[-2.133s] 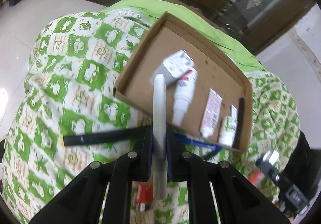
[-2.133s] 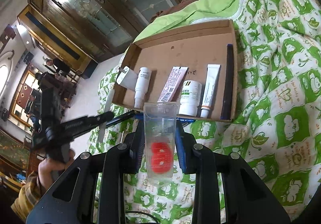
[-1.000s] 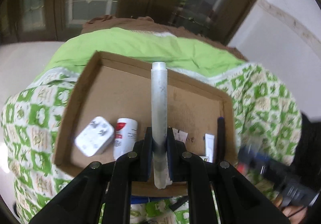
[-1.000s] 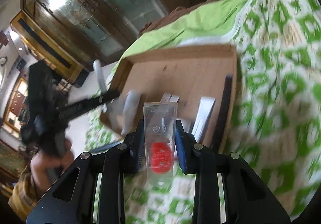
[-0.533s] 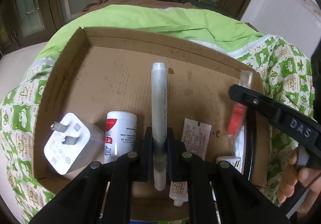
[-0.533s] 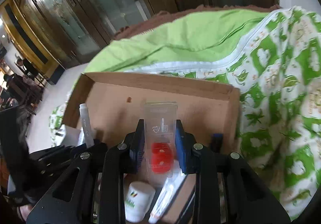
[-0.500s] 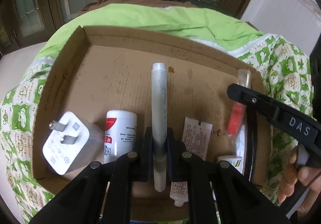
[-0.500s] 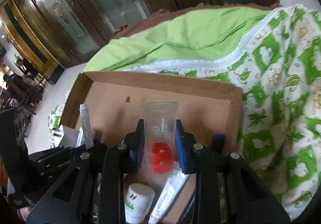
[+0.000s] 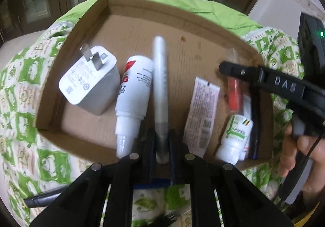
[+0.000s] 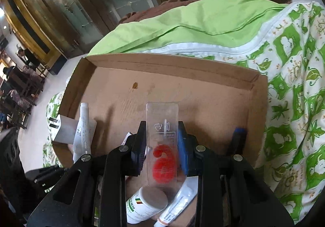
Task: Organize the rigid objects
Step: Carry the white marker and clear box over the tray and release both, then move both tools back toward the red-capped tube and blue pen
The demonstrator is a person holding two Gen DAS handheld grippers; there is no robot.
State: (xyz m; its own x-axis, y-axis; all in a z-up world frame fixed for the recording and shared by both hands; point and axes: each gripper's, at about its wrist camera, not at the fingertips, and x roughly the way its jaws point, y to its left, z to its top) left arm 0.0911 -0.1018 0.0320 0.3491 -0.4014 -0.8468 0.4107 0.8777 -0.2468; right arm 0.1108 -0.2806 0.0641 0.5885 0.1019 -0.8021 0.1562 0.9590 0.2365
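Note:
A shallow cardboard tray (image 9: 142,11) lies on a bed. In it are a white charger plug (image 9: 89,78), a white bottle with a red label (image 9: 134,96), a pink tube (image 9: 201,113), a small green-labelled bottle (image 9: 235,137) and a dark pen (image 9: 255,125). My left gripper (image 9: 161,139) is shut on a white marker (image 9: 160,84), which hangs low over the tray floor beside the red-labelled bottle. My right gripper (image 10: 162,141) is shut on a clear plastic case (image 10: 162,125) with a red piece inside, held above the small bottle (image 10: 146,204) and a white tube (image 10: 178,204).
The tray (image 10: 172,62) rests on a green-and-white patterned bedspread (image 10: 294,105) with a lime sheet (image 10: 193,27) behind. A black pen (image 9: 40,198) lies on the bedspread in front of the tray. A hand (image 9: 300,155) holds the right gripper. Wooden glass-door cabinets stand beyond.
Both grippers have come over the tray and sunk toward it. The white marker now hangs close beside the red-labelled bottle. The clear case has moved from over the bedspread to above the small bottle.

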